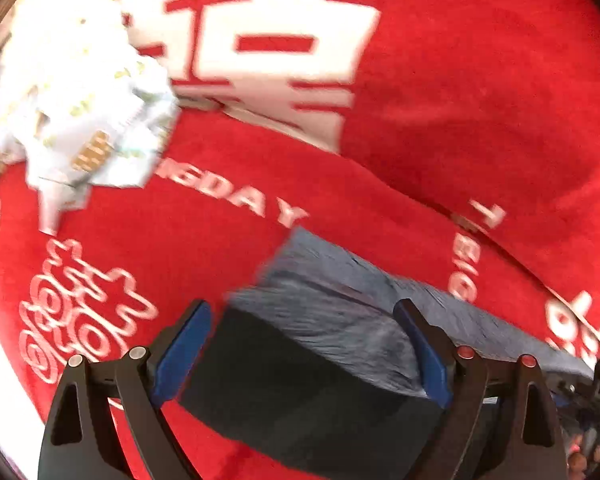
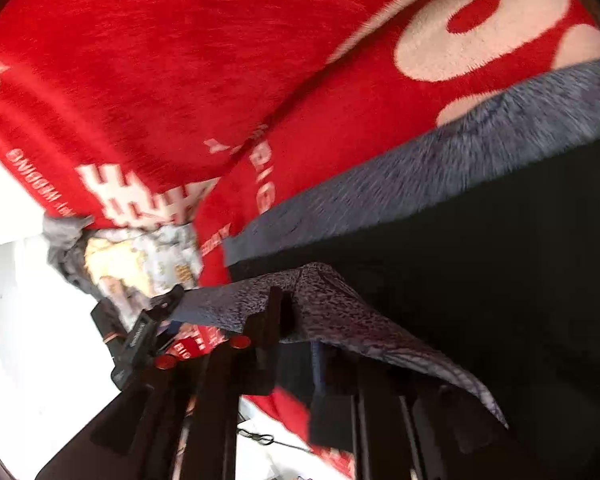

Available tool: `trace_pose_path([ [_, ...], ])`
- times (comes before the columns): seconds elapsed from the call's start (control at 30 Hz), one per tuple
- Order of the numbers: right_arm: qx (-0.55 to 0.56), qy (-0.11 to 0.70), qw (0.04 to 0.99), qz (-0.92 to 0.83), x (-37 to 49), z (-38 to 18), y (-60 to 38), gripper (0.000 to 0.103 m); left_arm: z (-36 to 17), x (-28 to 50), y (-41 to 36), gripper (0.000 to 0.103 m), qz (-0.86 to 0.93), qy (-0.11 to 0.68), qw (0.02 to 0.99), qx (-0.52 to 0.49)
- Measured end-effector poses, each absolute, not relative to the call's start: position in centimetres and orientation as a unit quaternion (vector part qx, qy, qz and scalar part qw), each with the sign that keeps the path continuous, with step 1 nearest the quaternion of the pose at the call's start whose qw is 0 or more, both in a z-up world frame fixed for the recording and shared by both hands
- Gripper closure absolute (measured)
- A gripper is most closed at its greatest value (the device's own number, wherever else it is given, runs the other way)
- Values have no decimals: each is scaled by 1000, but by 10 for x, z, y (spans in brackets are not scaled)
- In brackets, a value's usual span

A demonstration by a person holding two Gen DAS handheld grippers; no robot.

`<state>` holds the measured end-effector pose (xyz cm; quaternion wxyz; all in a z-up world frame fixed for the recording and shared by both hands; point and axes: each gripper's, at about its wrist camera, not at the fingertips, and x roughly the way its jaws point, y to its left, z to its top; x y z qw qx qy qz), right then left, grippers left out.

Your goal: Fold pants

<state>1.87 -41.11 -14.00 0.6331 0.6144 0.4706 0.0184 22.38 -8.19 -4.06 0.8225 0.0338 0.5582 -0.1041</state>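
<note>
- Pants [image 1: 340, 320]: dark fabric with fuzzy grey lining, lying folded on red blanket [image 1: 460, 80].
- Left gripper [image 1: 304, 344]: jaws wide apart over pants, gripping nothing.
- Right gripper [image 2: 296, 320]: clamped on grey pants edge, fabric draped over fingers.

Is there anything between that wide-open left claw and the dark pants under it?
Nothing visible. The left gripper stands open right over the pants, fabric showing between its blue pads. The white patterned cloth lies well off to the side.

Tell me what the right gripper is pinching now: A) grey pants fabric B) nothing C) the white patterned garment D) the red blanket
A: in the right wrist view the right gripper has its jaws nearly closed on a raised fold of the grey pants, above the red blanket.
</note>
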Motion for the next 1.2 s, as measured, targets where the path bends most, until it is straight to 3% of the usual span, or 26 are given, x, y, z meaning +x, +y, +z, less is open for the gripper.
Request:
trace_pose_path([
  [0.13, 614, 480, 626, 31, 25, -140, -410, 74, -19, 227, -72, 11, -78, 549, 831, 31],
  [0.2, 611, 482, 626, 44, 29, -128, -408, 56, -14, 218, -80, 11, -88, 551, 827, 68],
  [0.27, 614, 476, 627, 61, 28, -115, -409, 46, -10, 201, -96, 11, -111, 551, 819, 115],
  [0.5, 576, 460, 675, 38, -48, -58, -445, 44, -36, 128, -167, 11, -213, 606, 752, 148],
  [0.67, 580, 464, 666, -68, -165, -48, -481, 44, -48, 38, -237, 11, -335, 647, 673, 128],
  [0.83, 599, 477, 618, -179, -309, -63, -482, 44, -61, -34, -291, 11, -417, 679, 585, 150],
  [1.0, 647, 440, 555, -282, -431, -91, -451, 44, -70, -84, -328, 11, -461, 674, 549, 180],
  [1.2, 718, 371, 526, -264, -485, -136, -420, 44, -82, -121, -345, 11, -485, 664, 533, 198],
])
